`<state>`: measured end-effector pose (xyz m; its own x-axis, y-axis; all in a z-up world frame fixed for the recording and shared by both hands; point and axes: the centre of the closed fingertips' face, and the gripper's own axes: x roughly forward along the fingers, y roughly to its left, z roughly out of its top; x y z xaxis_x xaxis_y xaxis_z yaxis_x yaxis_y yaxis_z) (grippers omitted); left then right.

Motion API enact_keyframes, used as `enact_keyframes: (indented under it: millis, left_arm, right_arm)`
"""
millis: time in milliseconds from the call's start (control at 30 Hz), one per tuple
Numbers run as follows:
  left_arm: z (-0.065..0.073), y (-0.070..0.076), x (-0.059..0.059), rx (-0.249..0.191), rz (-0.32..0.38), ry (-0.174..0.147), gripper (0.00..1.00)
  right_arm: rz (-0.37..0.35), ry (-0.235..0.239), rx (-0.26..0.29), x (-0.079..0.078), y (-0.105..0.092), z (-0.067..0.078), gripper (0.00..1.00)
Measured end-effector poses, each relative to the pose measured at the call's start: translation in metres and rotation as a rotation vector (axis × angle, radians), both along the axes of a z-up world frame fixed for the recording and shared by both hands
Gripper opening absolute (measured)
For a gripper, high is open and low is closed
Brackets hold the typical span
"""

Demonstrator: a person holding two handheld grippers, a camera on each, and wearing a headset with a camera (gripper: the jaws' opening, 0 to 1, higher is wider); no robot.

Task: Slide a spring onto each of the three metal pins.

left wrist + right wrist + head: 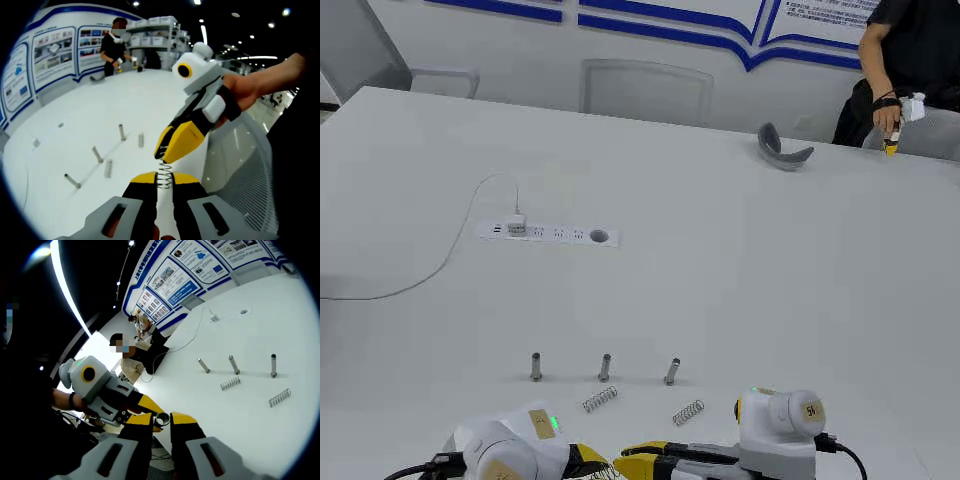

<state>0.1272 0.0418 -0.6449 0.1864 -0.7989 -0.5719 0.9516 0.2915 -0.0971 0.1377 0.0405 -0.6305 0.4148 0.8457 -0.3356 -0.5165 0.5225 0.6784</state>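
Nearest the person, on the near side of the middle pin (605,367), the two grippers met tip to tip with the held spring (163,172) between them. The left gripper (164,179) had its yellow jaws clamped on one end. The right gripper (160,421) seemed to have its jaws nipped onto the other end, whose open coil faced straight back along them. The held spring's long axis ran from one gripper to the other, roughly level and along the row of pins, not up and down. To my eye it would have to be tipped upright before its bore could meet a pin, and both grippers looked about equally close to the middle pin.

Between the grippers and that pin, two loose springs lay flat on the table (770,300): one (600,399) just before it, one (688,411) to its right. The left pin (536,366), middle pin and right pin (672,371) all stood upright and bare. A power strip (548,233) lay well beyond.
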Motion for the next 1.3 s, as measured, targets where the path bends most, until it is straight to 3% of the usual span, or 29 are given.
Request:
enact_keyframes:
  millis: [333, 500, 733, 1133, 1300]
  left_arm:
    - [0.005, 0.000, 0.001, -0.007, -0.023, -0.027, 0.10]
    - [0.010, 0.001, 0.002, -0.025, -0.035, -0.021, 0.10]
    - [0.014, 0.003, 0.000, -0.046, -0.071, -0.018, 0.10]
    - [0.025, 0.013, 0.000, -0.083, -0.090, -0.008, 0.10]
    - [0.026, 0.016, 0.000, -0.086, -0.094, -0.006, 0.10]
  right_arm:
    - [0.081, -0.014, -0.018, -0.001, 0.007, 0.008, 0.13]
    - [0.139, -0.033, -0.050, -0.001, 0.009, 0.012, 0.13]
    - [0.292, -0.110, -0.179, -0.007, 0.014, 0.017, 0.12]
    - [0.551, -0.231, -0.355, -0.010, 0.027, 0.024, 0.12]
    - [0.612, -0.263, -0.390, -0.010, 0.035, 0.024, 0.13]
